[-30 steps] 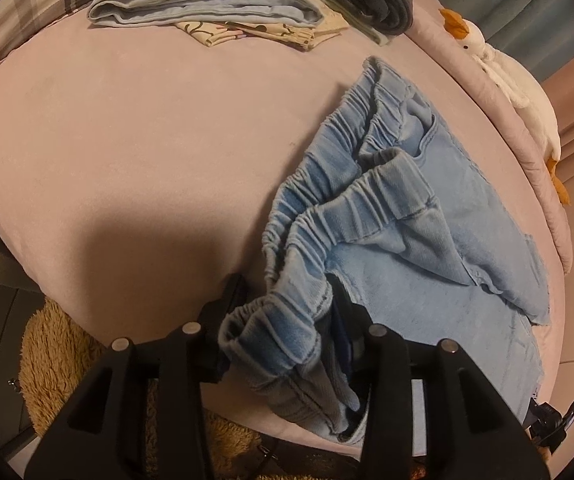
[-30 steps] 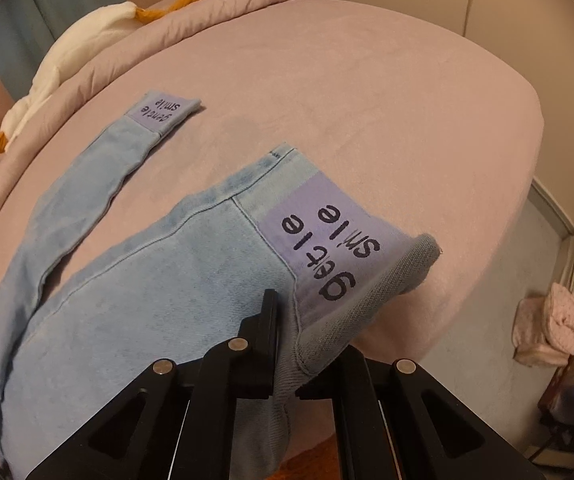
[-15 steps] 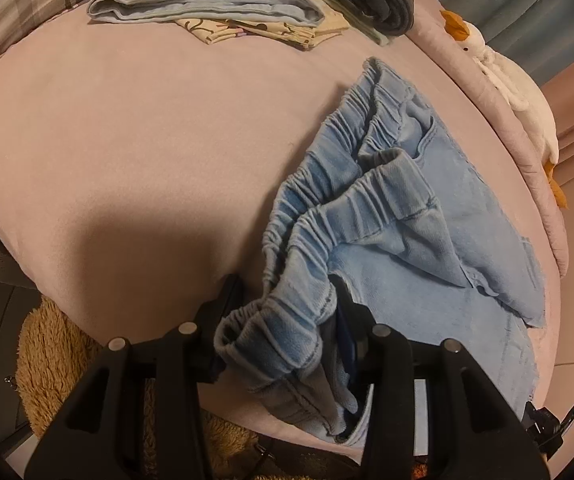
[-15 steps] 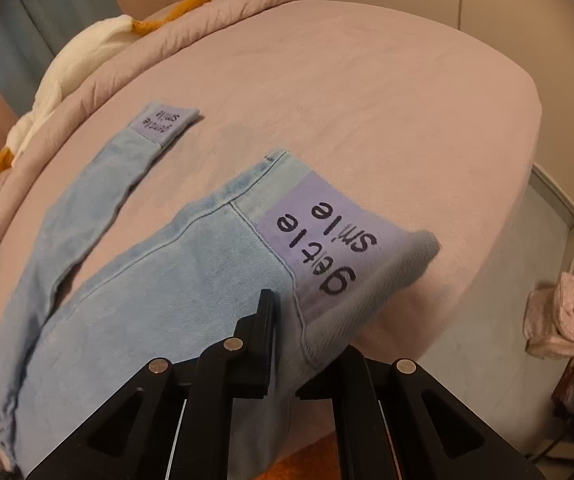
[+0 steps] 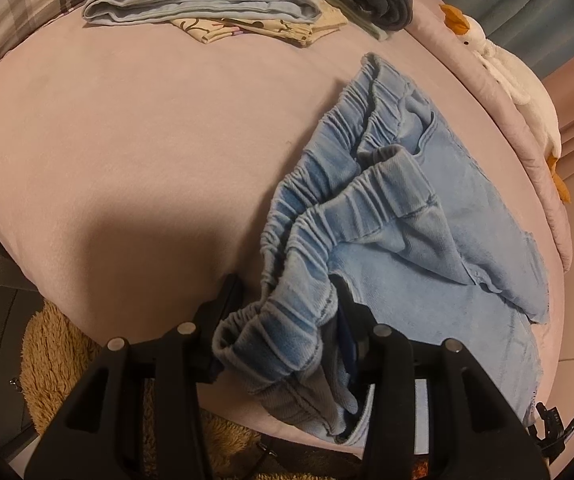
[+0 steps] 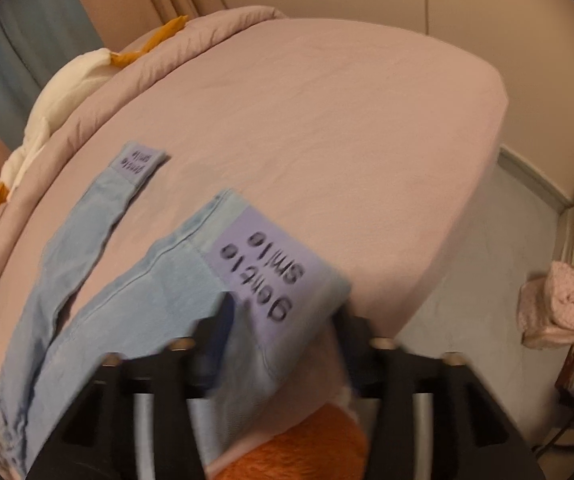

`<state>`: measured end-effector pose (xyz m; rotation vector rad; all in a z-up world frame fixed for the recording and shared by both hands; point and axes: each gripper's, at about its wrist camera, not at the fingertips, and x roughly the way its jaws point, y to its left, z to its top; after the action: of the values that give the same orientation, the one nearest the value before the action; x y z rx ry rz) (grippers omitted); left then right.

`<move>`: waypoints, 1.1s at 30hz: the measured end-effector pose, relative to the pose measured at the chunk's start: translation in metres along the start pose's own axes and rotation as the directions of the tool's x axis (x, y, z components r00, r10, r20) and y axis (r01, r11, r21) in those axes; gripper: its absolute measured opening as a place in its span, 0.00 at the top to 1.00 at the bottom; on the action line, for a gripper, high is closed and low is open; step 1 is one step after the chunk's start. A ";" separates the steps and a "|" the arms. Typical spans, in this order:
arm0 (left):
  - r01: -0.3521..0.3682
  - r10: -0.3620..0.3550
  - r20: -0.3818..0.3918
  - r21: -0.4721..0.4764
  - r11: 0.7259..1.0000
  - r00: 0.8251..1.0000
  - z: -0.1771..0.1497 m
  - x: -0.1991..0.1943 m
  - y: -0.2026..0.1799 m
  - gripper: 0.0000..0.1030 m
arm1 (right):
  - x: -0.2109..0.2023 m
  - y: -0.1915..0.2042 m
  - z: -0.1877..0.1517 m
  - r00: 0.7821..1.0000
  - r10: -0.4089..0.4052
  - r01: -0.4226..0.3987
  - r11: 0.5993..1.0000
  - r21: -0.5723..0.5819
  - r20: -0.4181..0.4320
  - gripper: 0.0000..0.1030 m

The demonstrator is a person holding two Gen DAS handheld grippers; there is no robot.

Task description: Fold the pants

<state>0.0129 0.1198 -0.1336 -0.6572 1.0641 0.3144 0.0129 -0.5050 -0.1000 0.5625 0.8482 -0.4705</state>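
Pants lie spread across the pink bed. My left gripper clamps the bunched waistband; my right gripper is opening around the printed cuff. Laying-out step, I reckon; next, re-grip and fold.

Pants on bed, folded clothes behind, plush toy at far edge.

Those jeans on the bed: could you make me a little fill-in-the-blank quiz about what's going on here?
1. The left gripper is clamped on the jeans' elastic ____.
2. The purple cuff between the right gripper's opening jaws reads "gentle ____".
3. The bed sheet is ____ in colour.
4. Beyond the jeans lies a stack of ____ clothes.

Answers: waistband; smile; pink; folded
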 end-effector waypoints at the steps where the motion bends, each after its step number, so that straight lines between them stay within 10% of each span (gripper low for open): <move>1: -0.002 0.002 0.000 0.000 1.000 1.000 0.000 0.000 0.000 0.57 | -0.001 -0.002 0.000 1.000 0.001 -0.001 1.000 0.008 0.006 0.46; 13: -0.015 0.015 -0.018 0.000 1.000 1.000 0.002 0.003 -0.003 0.57 | 0.010 -0.022 -0.007 0.995 0.074 -0.067 0.992 0.104 -0.066 0.46; 21: -0.060 0.060 -0.015 0.020 0.998 0.998 0.003 0.000 -0.006 0.67 | 0.010 -0.021 -0.007 0.999 0.024 -0.021 0.998 0.054 -0.048 0.86; 33: -0.035 0.037 -0.060 0.030 0.999 0.998 -0.001 -0.007 0.004 0.69 | -0.007 -0.003 0.022 0.999 0.005 -0.004 1.000 -0.029 0.049 0.92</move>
<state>0.0063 0.1227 -0.1291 -0.6255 1.1374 0.3113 0.0193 -0.5197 -0.0837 0.5239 0.8052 -0.4657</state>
